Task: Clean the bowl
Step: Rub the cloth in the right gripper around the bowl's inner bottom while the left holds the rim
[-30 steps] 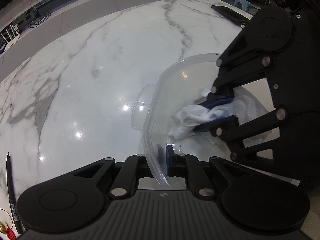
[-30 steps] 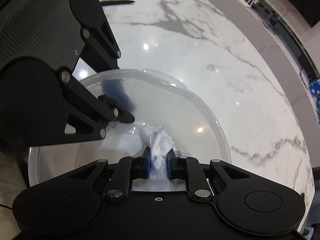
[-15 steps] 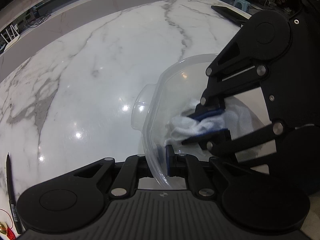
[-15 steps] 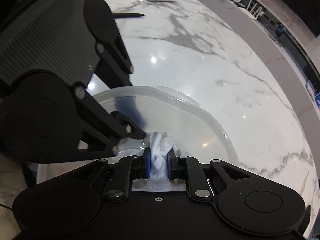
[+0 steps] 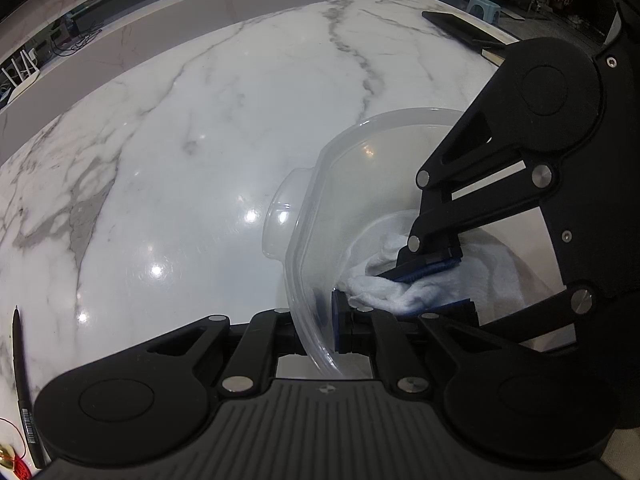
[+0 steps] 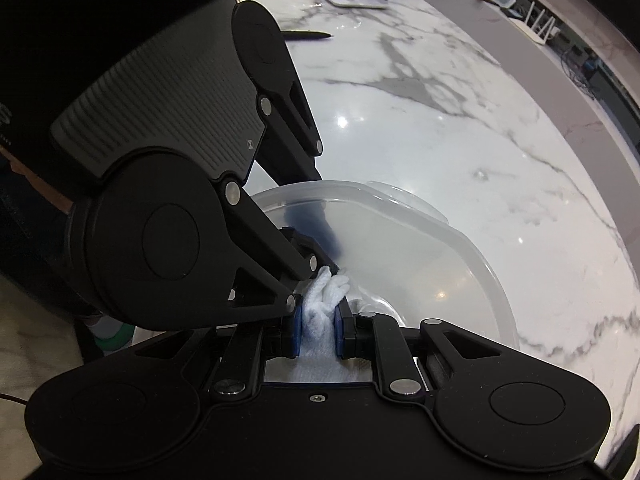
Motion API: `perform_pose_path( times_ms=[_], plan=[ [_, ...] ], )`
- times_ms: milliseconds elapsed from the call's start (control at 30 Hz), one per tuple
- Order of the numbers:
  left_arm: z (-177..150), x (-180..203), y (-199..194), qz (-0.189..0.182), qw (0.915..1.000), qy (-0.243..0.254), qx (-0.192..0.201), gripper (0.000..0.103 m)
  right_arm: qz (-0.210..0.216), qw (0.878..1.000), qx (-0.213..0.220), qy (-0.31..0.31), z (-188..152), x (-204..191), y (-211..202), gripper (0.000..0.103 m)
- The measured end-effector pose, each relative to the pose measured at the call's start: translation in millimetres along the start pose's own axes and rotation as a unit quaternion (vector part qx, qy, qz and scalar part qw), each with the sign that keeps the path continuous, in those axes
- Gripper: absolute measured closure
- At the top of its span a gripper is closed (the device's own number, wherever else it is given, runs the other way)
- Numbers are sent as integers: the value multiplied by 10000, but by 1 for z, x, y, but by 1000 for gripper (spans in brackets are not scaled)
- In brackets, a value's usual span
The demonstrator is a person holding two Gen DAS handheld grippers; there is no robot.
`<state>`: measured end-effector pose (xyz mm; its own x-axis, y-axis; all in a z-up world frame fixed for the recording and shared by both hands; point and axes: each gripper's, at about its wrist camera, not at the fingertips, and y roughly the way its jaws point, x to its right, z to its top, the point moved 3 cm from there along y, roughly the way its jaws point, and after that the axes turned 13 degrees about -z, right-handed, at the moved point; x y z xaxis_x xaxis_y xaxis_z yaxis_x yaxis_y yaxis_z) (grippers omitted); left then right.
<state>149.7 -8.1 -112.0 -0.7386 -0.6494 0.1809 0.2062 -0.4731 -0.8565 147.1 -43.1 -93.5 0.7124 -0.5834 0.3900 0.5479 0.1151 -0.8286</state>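
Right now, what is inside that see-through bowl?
A bunched white cloth, pinched by the right tool, lies inside the clear bowl. That tool's black frame covers part of the interior; anything behind it stays hidden.

The left claw (image 5: pixel 325 322) pinches the tilted bowl's (image 5: pixel 320 216) rim; the right claw (image 5: pixel 428 285) grips a cloth (image 5: pixel 400 296) inside.

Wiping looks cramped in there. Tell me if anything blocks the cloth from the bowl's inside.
Nothing visible does. The right hand-held gripper holds the cloth inside the bowl, right beside the left hand-held gripper clamping the rim.
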Motion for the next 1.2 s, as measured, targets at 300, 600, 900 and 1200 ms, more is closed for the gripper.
perform_pose_path(
  times_ms=[300, 600, 900, 1200],
  plan=[
    [0, -1, 1, 3, 10000, -1, 5, 97, -298, 9993, 0, -228, 0, -4, 2, 90],
    [1, -2, 0, -1, 10000, -4, 7, 96, -822, 9956, -120, -425, -3, -1, 7, 90],
    [1, -4, 0, -3, 10000, 21, 3, 96, -936, 9935, -602, -253, -9, 11, 9, 90],
    [1, -6, 1, -10, 10000, 27, 8, 96, -689, 9915, -1072, -251, -15, 11, 4, 90]
  ],
)
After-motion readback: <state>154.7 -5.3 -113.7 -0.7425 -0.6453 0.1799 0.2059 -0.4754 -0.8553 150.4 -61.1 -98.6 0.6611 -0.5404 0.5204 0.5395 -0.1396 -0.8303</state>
